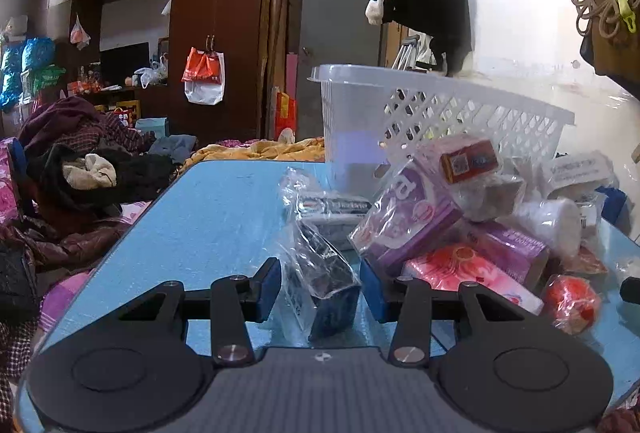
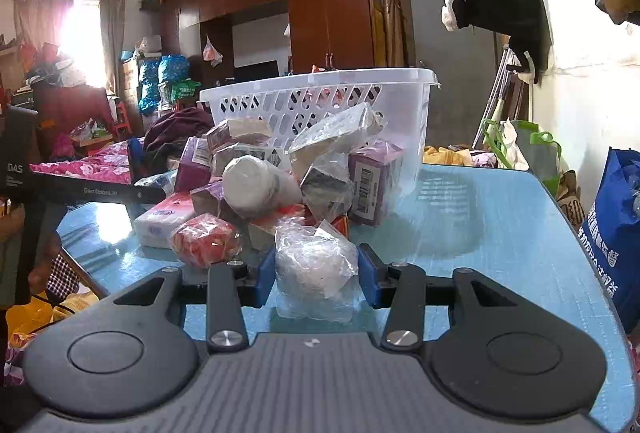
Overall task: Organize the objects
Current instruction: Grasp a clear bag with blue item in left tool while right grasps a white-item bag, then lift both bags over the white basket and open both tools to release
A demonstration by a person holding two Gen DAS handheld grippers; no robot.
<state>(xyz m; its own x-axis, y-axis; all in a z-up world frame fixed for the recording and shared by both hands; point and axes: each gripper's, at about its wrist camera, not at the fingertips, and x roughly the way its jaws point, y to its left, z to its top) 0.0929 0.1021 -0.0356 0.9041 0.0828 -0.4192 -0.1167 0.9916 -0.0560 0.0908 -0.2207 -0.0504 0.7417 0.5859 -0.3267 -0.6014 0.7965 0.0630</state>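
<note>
A blue counter (image 1: 224,201) carries my pile, white basket (image 1: 440,113) beyond it. My left tool (image 1: 320,291) straddles a dark bagged box (image 1: 324,285), fingers apart. My right tool (image 2: 316,275) brackets a white bagged bundle (image 2: 316,265); I cannot tell if it grips.

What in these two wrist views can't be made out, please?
- Left wrist view: inside of the white perforated plastic basket, hidden by its own wall.
- Right wrist view: contents of the crinkled clear plastic bag between the right claw fingers, blurred by wrap.
- Either view: whether pads touch.
</note>
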